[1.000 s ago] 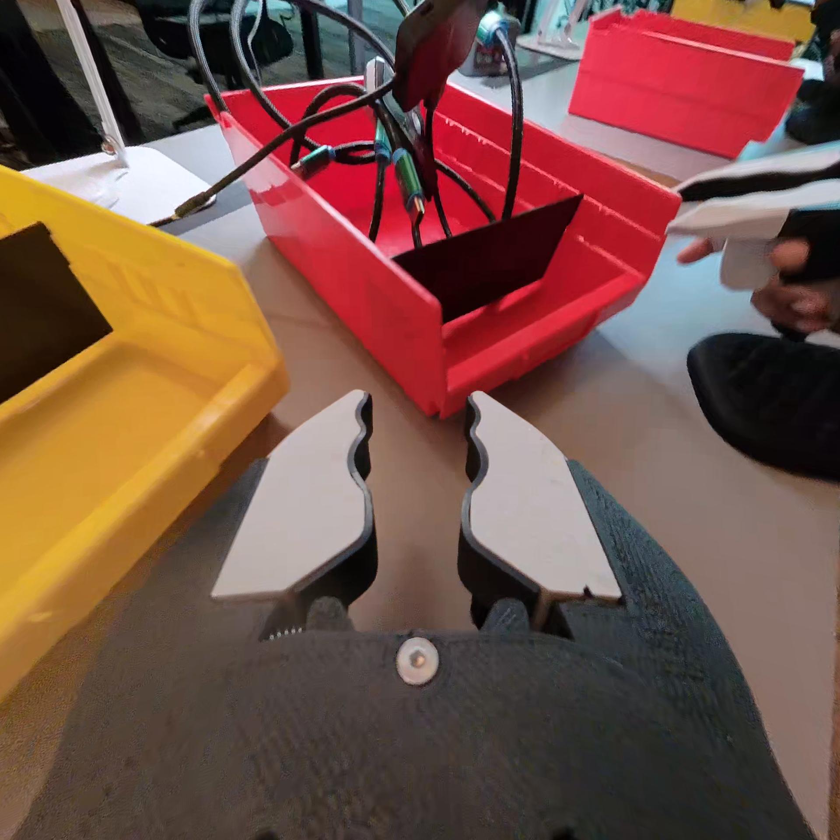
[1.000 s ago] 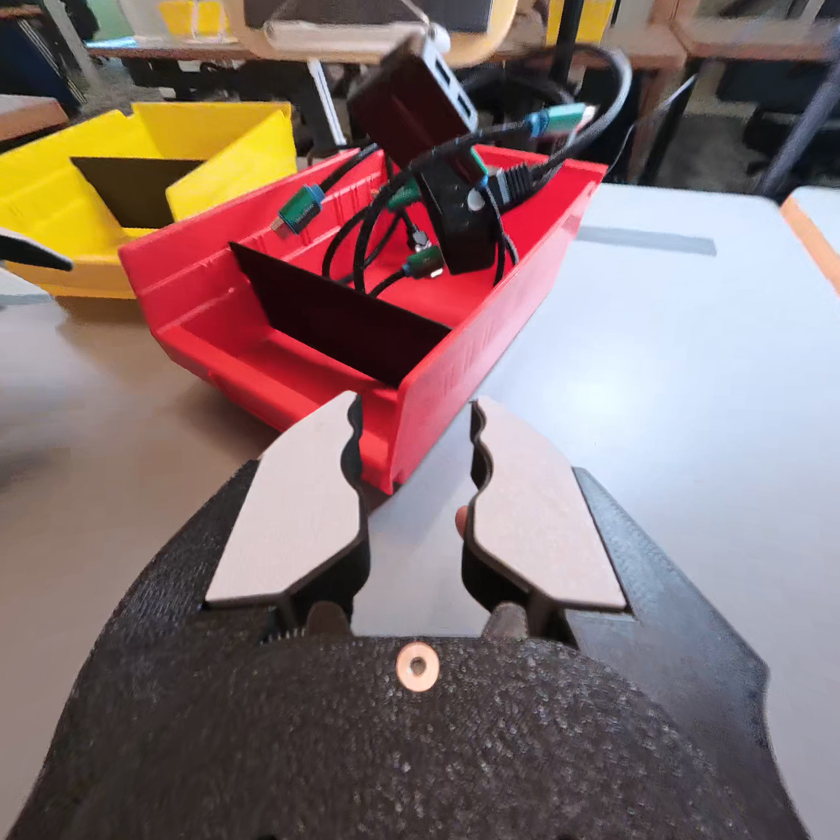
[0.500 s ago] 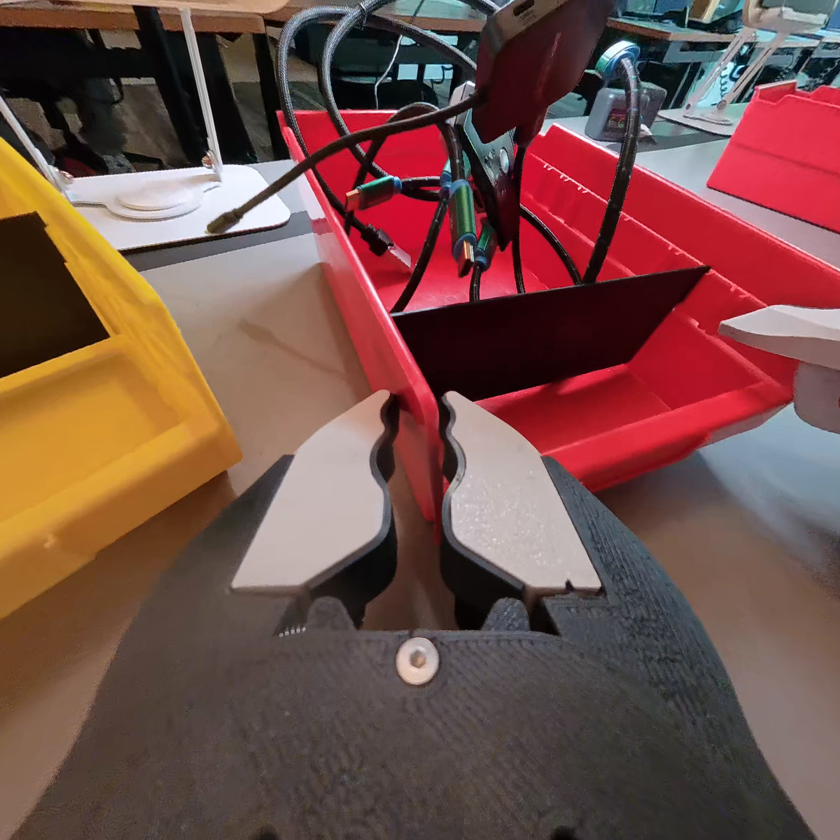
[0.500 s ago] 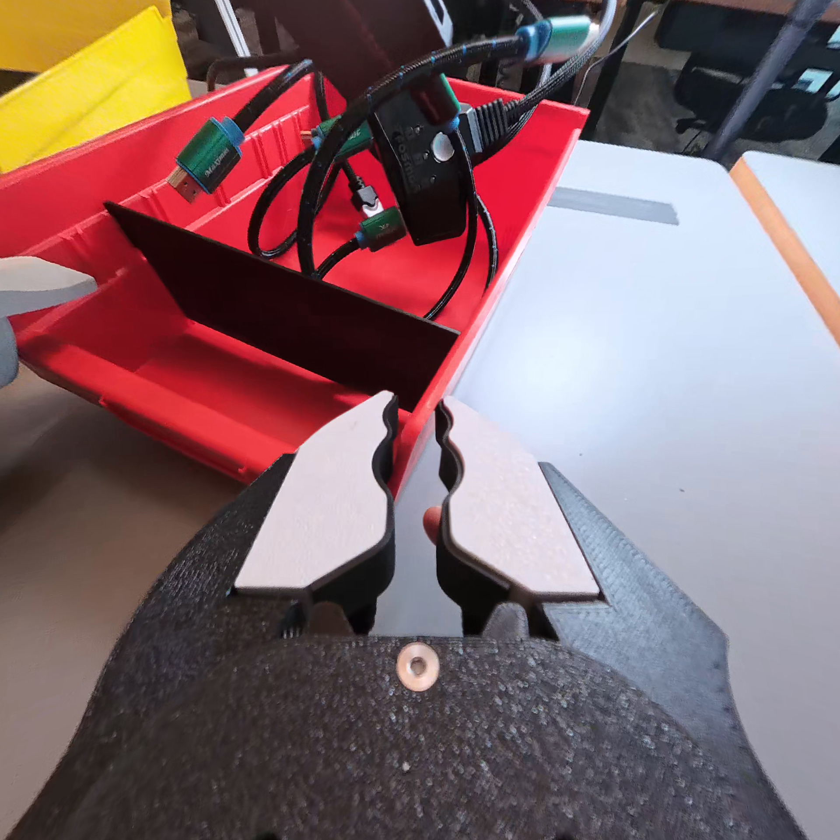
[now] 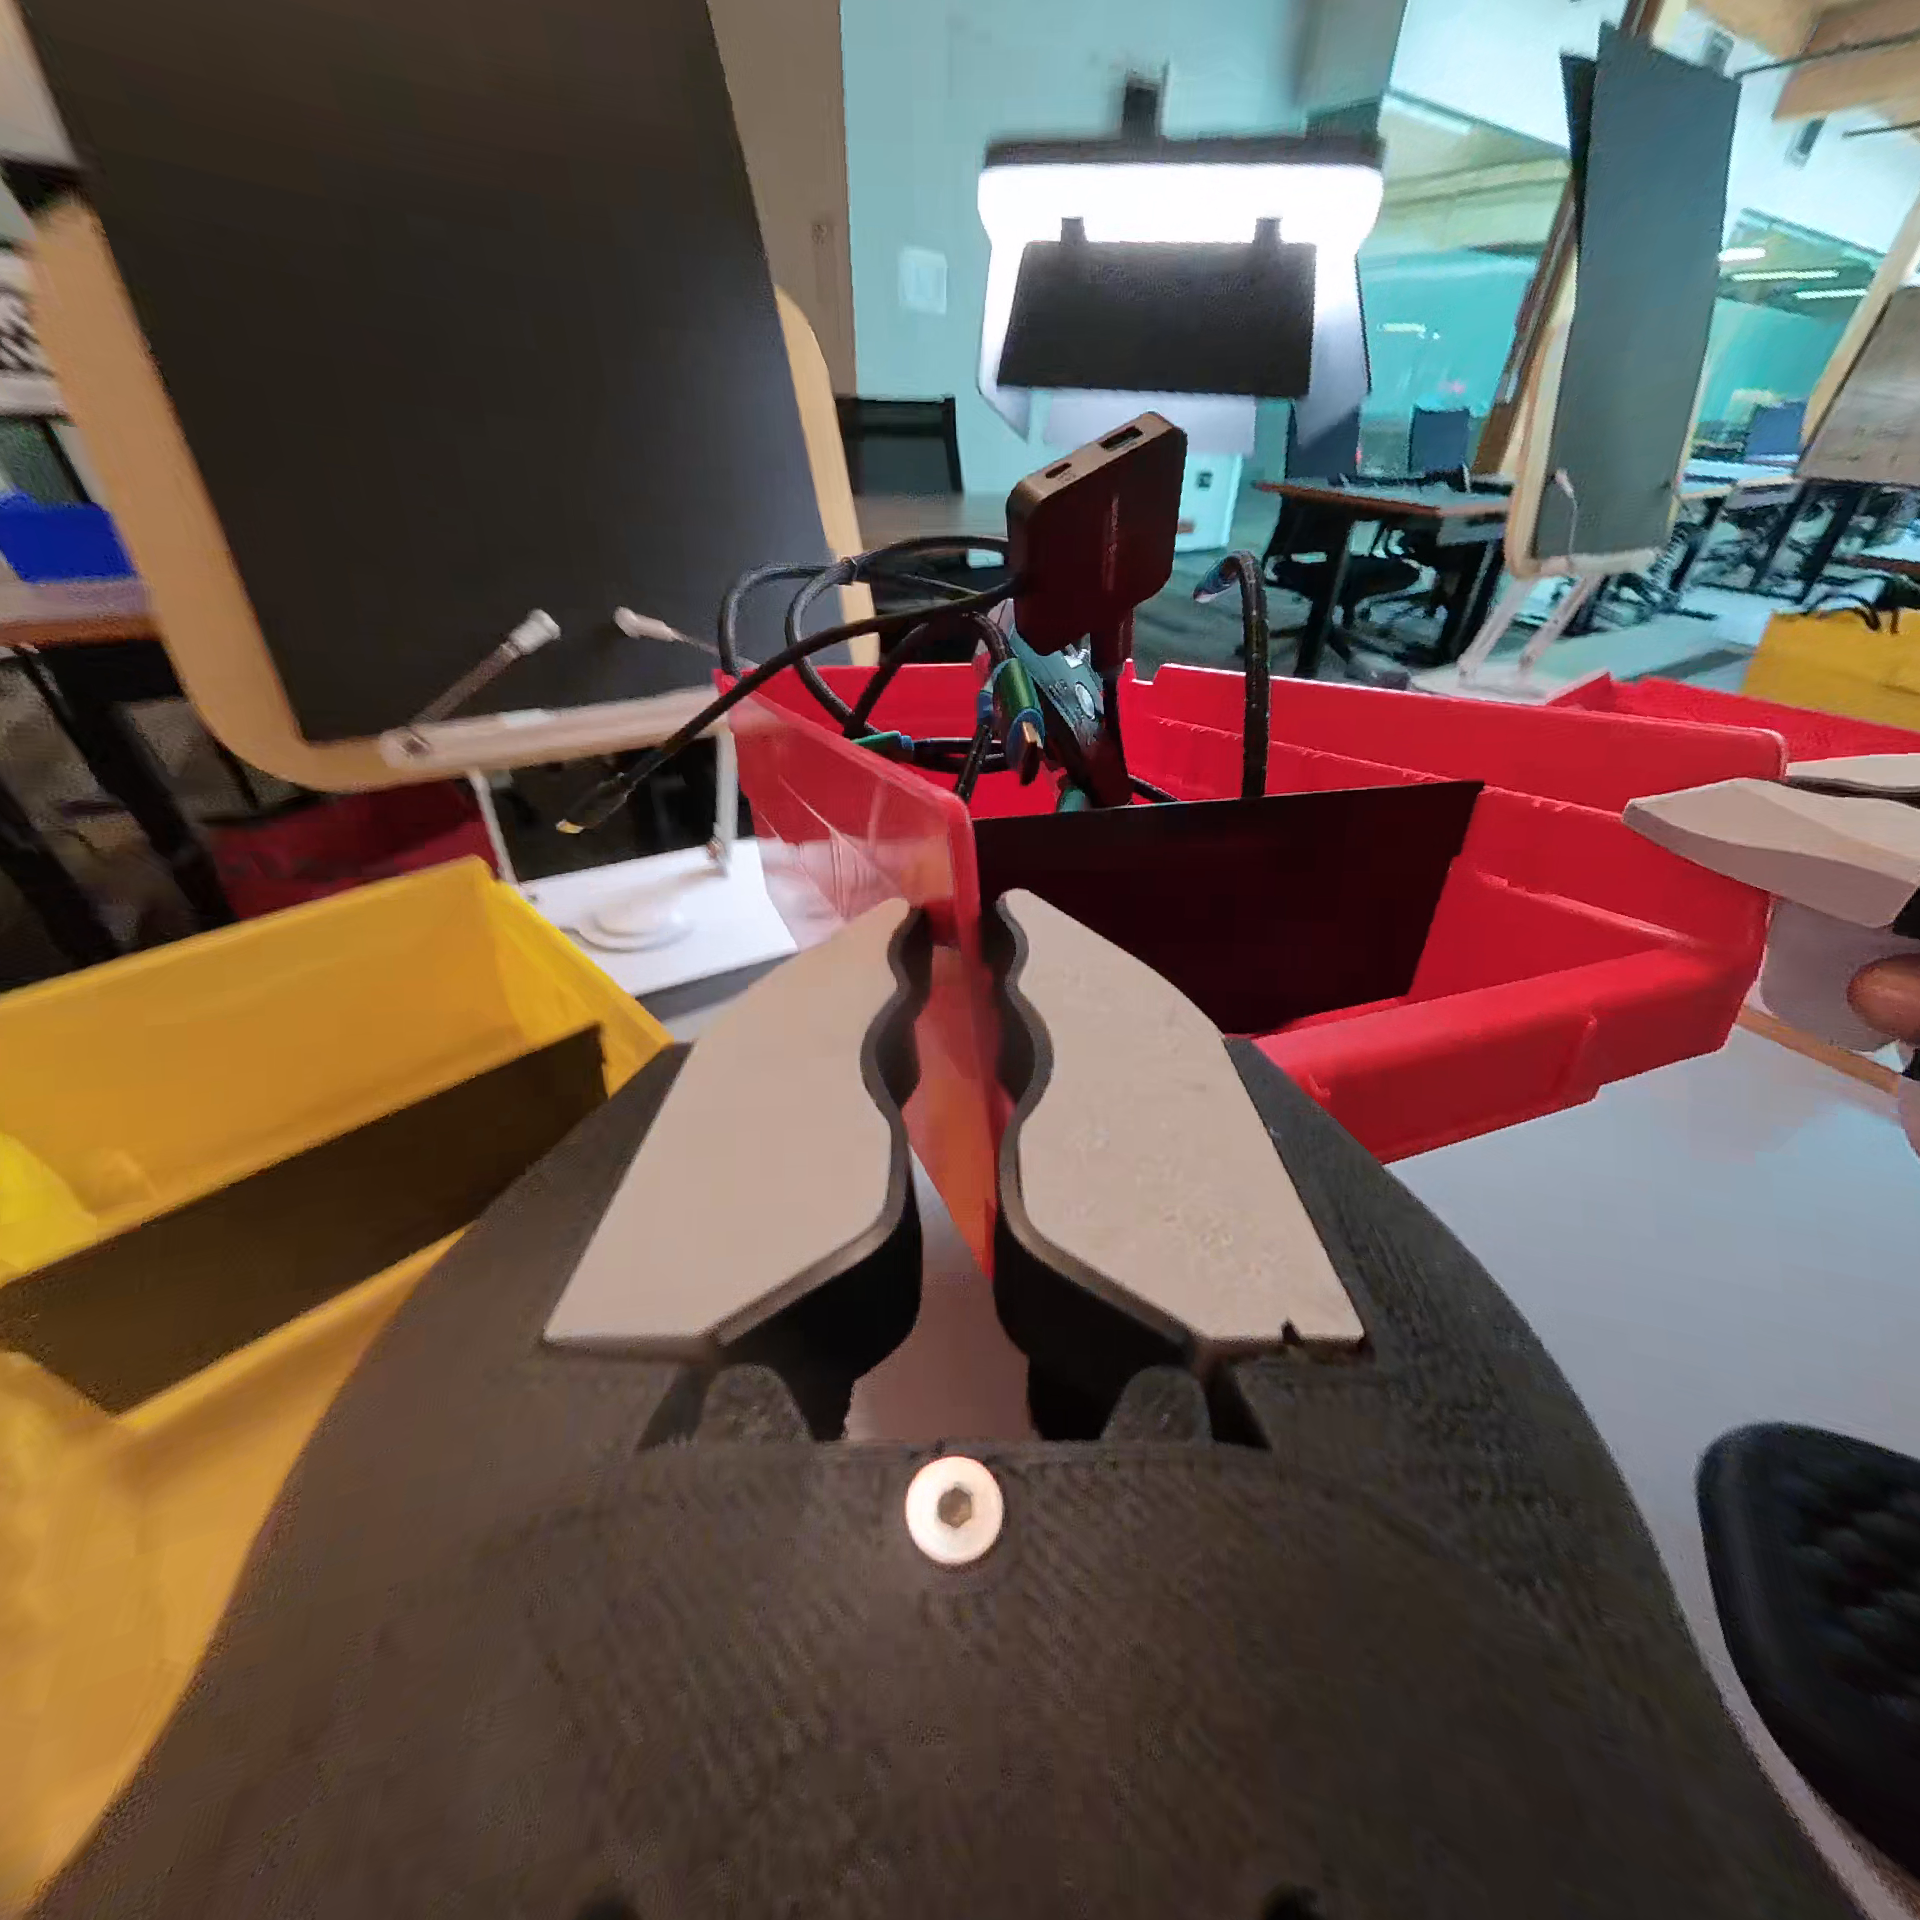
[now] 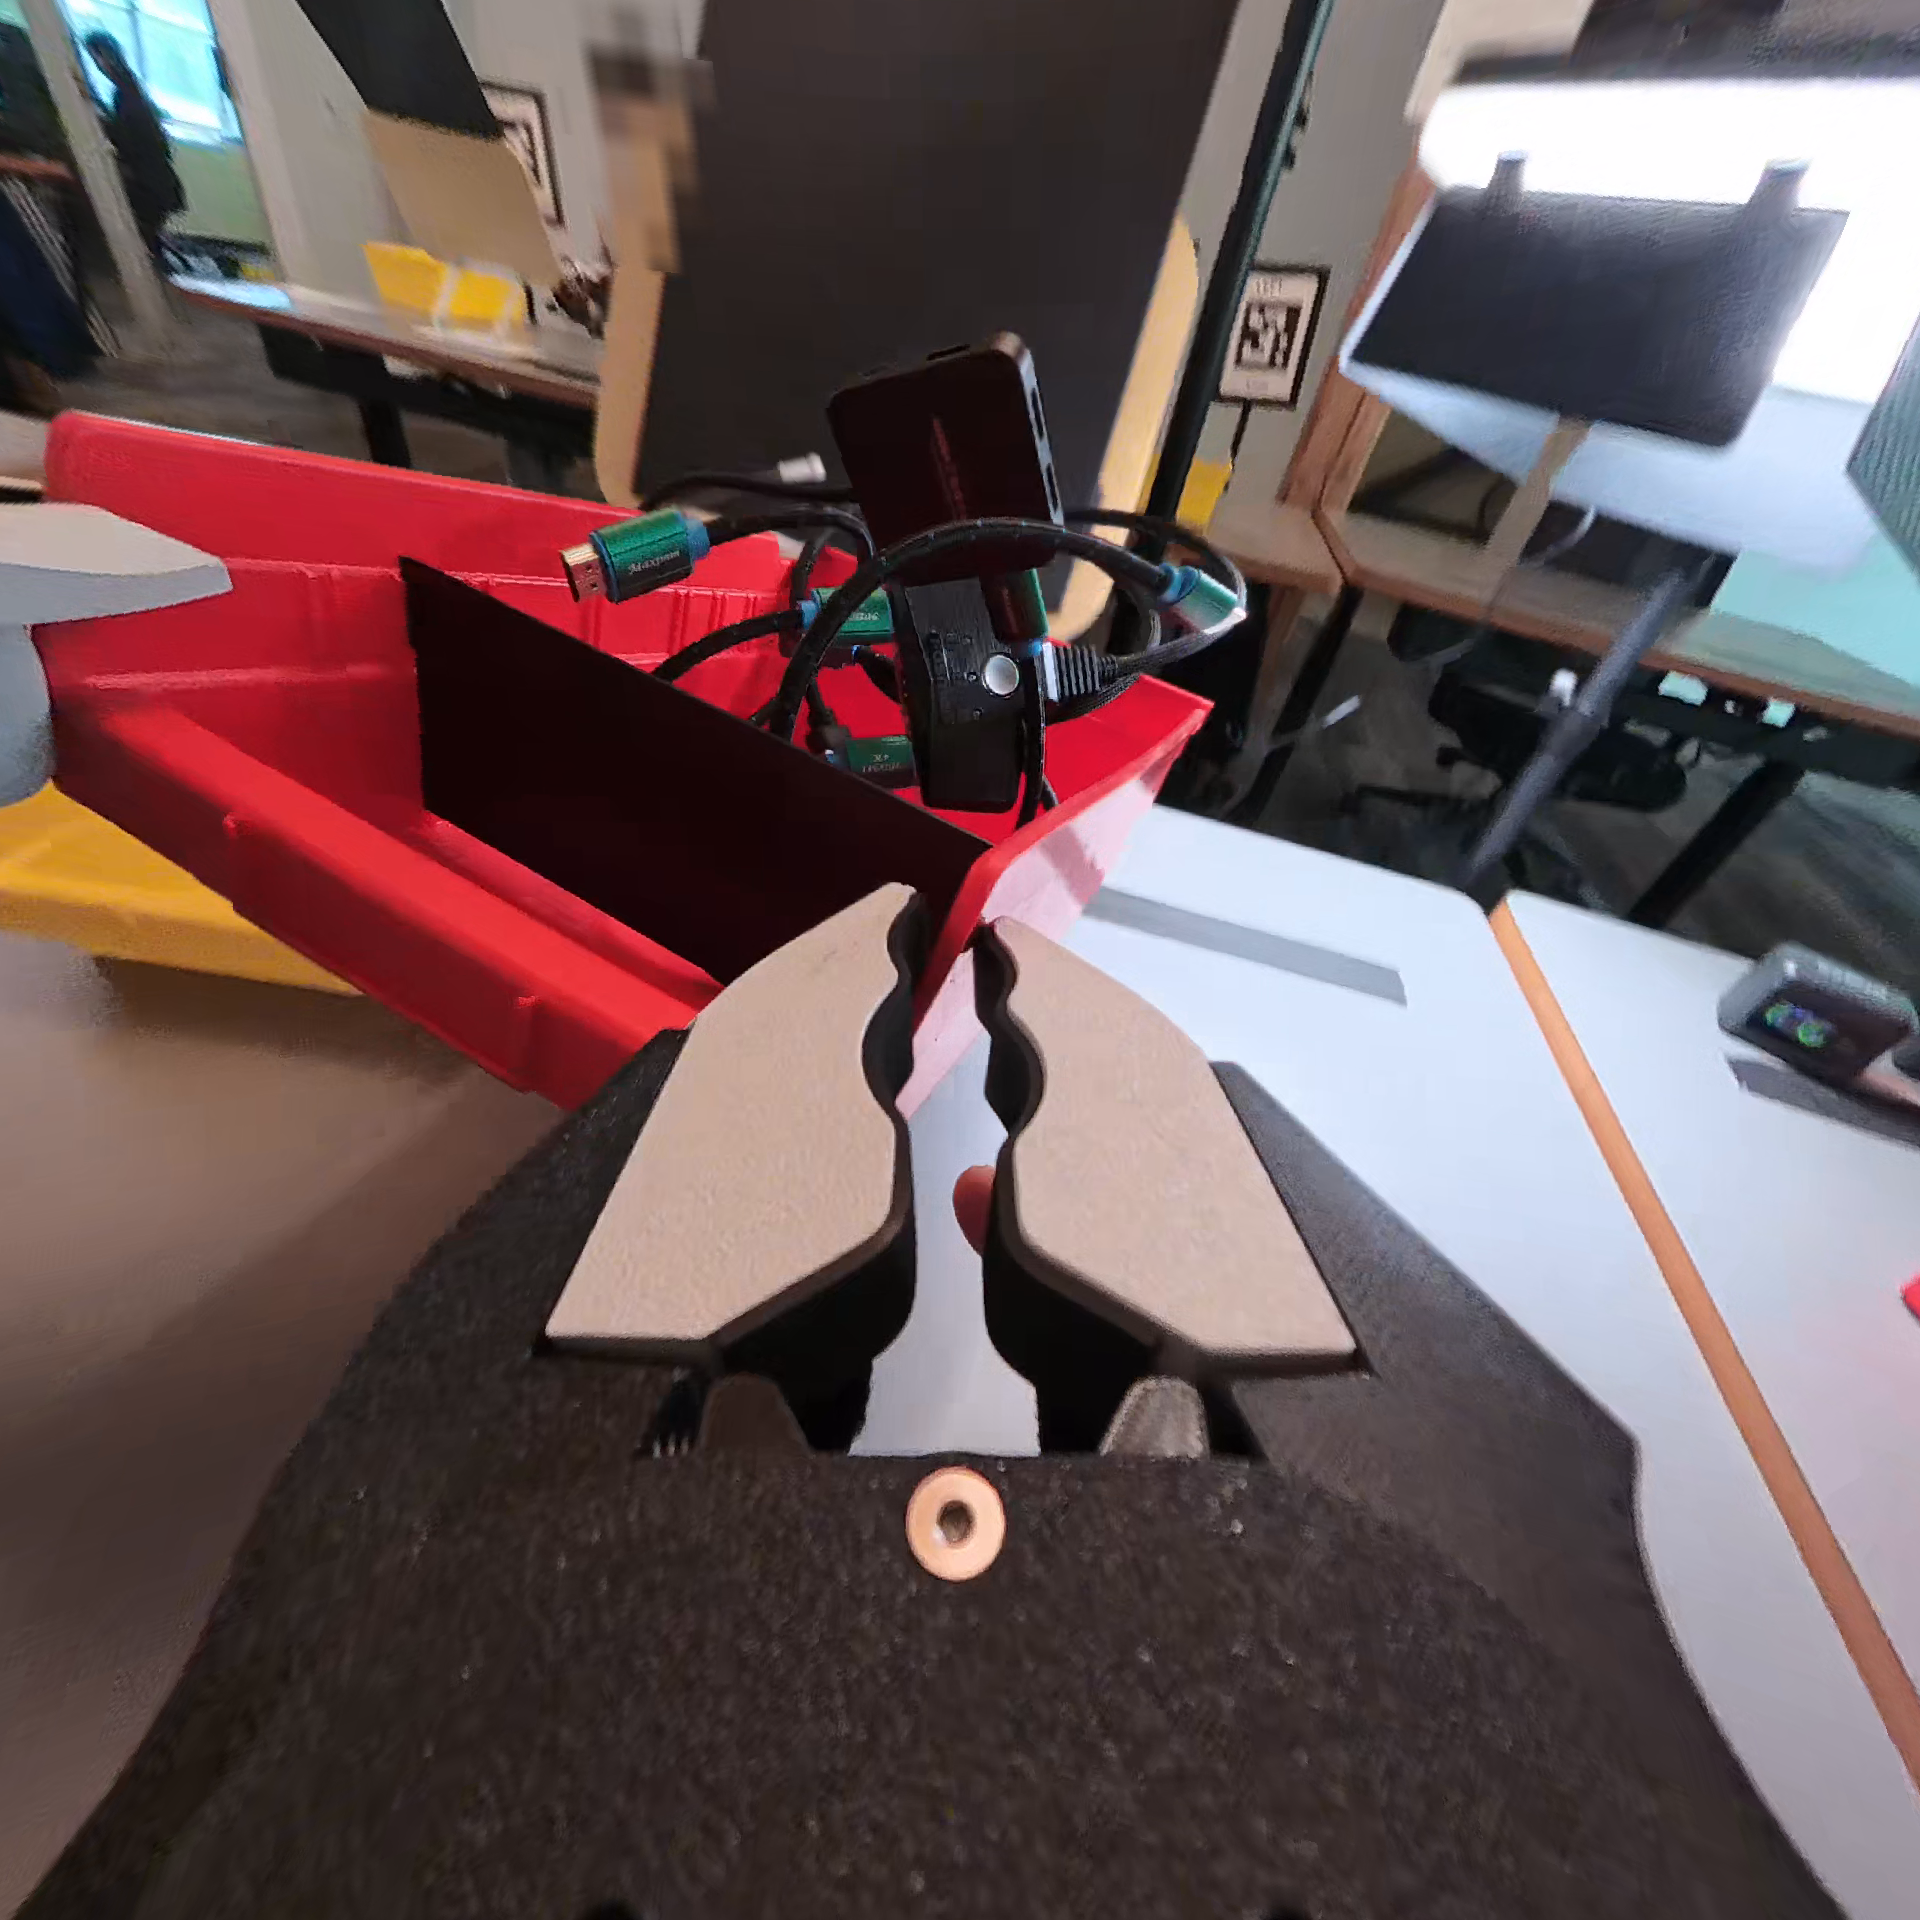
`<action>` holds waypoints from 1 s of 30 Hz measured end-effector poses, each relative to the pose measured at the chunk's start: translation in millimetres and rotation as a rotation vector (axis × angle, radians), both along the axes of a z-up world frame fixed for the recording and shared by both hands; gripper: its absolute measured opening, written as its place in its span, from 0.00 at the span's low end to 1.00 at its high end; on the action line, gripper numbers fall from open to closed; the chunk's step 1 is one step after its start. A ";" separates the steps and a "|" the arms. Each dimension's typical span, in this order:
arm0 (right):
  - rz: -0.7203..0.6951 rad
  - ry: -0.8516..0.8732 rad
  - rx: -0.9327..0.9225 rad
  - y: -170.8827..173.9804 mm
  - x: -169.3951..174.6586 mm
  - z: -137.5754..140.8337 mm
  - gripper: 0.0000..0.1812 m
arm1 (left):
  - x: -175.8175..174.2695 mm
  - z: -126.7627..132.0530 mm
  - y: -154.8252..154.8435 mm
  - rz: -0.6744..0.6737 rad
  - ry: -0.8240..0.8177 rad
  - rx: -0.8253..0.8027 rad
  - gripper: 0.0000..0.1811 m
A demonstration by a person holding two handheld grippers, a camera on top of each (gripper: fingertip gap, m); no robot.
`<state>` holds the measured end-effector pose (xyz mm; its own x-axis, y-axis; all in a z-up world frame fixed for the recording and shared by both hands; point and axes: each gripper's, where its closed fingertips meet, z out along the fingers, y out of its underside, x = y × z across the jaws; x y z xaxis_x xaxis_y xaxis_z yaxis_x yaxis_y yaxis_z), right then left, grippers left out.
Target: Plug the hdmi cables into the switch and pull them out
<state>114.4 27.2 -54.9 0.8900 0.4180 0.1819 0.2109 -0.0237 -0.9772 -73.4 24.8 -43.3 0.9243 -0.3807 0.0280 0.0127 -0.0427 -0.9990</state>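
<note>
A red bin (image 5: pixel 1507 997) with a black divider (image 5: pixel 1195 904) holds a tangle of black HDMI cables (image 5: pixel 1252 665) and a dark switch box (image 5: pixel 1101 530) that sticks up above the rim. My left gripper (image 5: pixel 954 914) is shut on the bin's left side wall. In the right wrist view the red bin (image 6: pixel 312 790) shows the switch box (image 6: pixel 945 447), a second black box (image 6: pixel 966 696) and green-ended plugs (image 6: pixel 634 556). My right gripper (image 6: pixel 948 920) is shut on the bin's right side wall. Each gripper shows at the edge of the other's view.
A yellow bin (image 5: pixel 260 997) with a black divider stands close to the left of the red bin. A white stand base (image 5: pixel 665 914) is behind it. A small device (image 6: pixel 1818 1013) lies on the table to the right, past an orange table seam (image 6: pixel 1662 1247). A black pad (image 5: pixel 1829 1600) is at front right.
Both grippers moved in onto the red bin's side walls and closed on them. Both views have tilted up from looking down at the table to looking across the room.
</note>
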 end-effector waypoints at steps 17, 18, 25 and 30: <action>0.521 0.081 0.151 -49.0 -280.3 83.8 0.06 | -269.2 57.0 -121.0 0.517 0.002 0.112 0.04; 0.546 0.081 0.136 -52.7 -297.7 77.2 0.07 | -284.1 50.7 -129.3 0.544 -0.005 0.105 0.04; 0.682 0.089 -0.007 -70.4 -391.2 5.2 0.07 | -362.8 -17.4 -168.1 0.676 -0.055 0.003 0.04; 0.691 0.056 -0.099 -69.5 -420.8 -66.4 0.07 | -389.1 -79.7 -166.7 0.687 -0.065 -0.073 0.04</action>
<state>-306.4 -42.3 -121.3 0.4215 0.9037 0.0754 0.1595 0.0079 -0.9872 -462.6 -142.0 -123.0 0.9508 0.2949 0.0946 0.1205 -0.0710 -0.9902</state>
